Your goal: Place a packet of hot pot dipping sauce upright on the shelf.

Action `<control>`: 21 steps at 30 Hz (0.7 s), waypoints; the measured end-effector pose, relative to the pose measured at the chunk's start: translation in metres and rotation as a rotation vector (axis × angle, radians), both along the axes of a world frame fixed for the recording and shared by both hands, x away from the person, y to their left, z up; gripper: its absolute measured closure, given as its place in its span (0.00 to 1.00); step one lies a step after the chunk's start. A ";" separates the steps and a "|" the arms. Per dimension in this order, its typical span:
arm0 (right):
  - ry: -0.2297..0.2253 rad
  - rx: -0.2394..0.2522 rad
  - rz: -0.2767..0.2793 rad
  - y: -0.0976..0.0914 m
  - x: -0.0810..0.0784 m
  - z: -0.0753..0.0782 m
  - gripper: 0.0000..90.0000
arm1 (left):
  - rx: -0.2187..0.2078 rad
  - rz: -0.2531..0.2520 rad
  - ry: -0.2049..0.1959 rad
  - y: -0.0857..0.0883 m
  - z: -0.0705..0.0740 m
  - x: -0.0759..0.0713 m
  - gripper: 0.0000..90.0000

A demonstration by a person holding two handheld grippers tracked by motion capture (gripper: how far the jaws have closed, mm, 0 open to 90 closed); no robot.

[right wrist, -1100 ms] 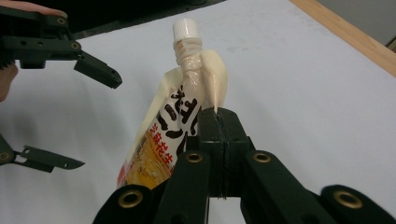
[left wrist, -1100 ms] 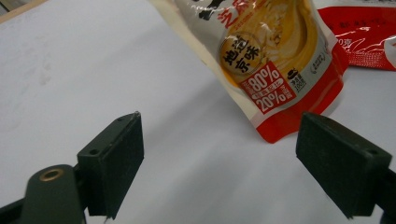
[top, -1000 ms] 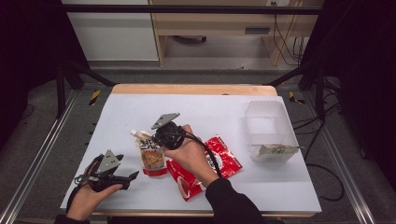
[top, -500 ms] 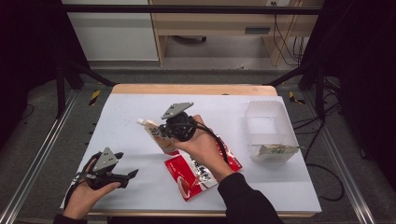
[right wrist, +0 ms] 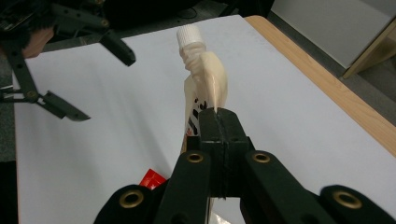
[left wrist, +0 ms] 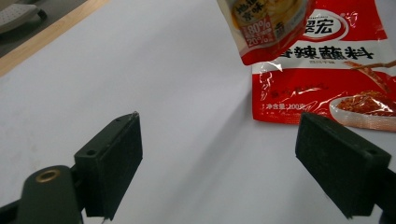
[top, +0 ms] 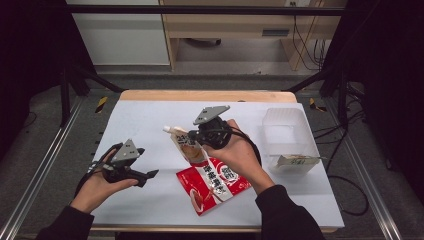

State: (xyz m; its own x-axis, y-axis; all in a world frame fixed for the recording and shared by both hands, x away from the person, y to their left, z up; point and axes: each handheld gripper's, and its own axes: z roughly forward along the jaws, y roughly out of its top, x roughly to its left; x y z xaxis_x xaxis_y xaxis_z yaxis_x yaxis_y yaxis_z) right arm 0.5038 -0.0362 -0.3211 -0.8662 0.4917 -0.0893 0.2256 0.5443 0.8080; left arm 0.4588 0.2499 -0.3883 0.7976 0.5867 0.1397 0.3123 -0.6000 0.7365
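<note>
My right gripper (top: 196, 144) is shut on a cream spouted pouch (top: 186, 146) with a white screw cap and holds it in the air above the white table (top: 150, 120). In the right gripper view the jaws (right wrist: 218, 125) pinch the pouch's (right wrist: 205, 77) side edge, cap pointing away. A red sauce packet (top: 215, 187) lies flat under that hand. My left gripper (top: 146, 162) hovers open at the front left with nothing between its jaws. In the left gripper view those jaws (left wrist: 219, 168) stand wide apart, facing the red packet (left wrist: 327, 79) and the pouch's lower end (left wrist: 266, 28).
A clear plastic box (top: 287, 125) stands at the table's right side, with a small pale packet (top: 297, 161) at its near end. A wooden edge (top: 205, 95) runs along the table's back. Metal rails flank the table.
My right gripper has lifted the pouch off the table and carried it up and to the right. My left gripper has risen a little and drifted right.
</note>
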 end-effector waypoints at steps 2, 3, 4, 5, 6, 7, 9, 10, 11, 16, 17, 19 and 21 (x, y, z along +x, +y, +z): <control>0.001 0.002 0.004 -0.002 0.000 -0.001 1.00 | 0.028 -0.018 0.013 -0.005 0.005 0.007 0.15; 0.001 0.001 0.006 -0.003 -0.001 -0.002 1.00 | 0.038 -0.031 0.018 -0.008 0.009 0.011 0.14; 0.003 -0.002 0.008 -0.005 -0.001 -0.002 1.00 | 0.046 -0.045 0.022 -0.011 0.012 0.014 0.15; 0.001 -0.004 0.013 -0.006 -0.001 -0.003 1.00 | 0.052 -0.059 0.025 -0.013 0.016 0.017 0.15; 0.000 -0.003 0.016 -0.007 -0.002 -0.003 1.00 | 0.059 -0.067 0.029 -0.015 0.020 0.020 0.15; 0.000 0.002 0.015 -0.008 -0.002 -0.003 1.00 | 0.054 -0.071 0.041 -0.017 0.024 0.023 0.15; -0.003 0.006 0.022 -0.010 -0.003 -0.003 1.00 | 0.028 -0.084 0.060 -0.022 0.032 0.027 0.16; -0.005 0.010 0.024 -0.011 -0.004 -0.003 1.00 | 0.039 -0.091 0.049 -0.024 0.037 0.029 0.16; -0.008 0.018 0.030 -0.013 -0.004 -0.003 1.00 | 0.047 -0.097 0.037 -0.026 0.042 0.031 0.17; -0.010 0.024 0.036 -0.016 -0.007 -0.003 1.00 | 0.040 -0.122 0.005 -0.035 0.060 0.035 0.19; -0.011 0.025 0.039 -0.016 -0.007 -0.003 1.00 | 0.038 -0.127 0.002 -0.036 0.062 0.036 0.19; -0.011 0.026 0.041 -0.016 -0.008 -0.002 1.00 | 0.046 -0.137 -0.005 -0.039 0.066 0.036 0.20; -0.015 0.028 0.045 -0.016 -0.009 -0.002 1.00 | 0.053 -0.149 -0.006 -0.042 0.070 0.036 0.23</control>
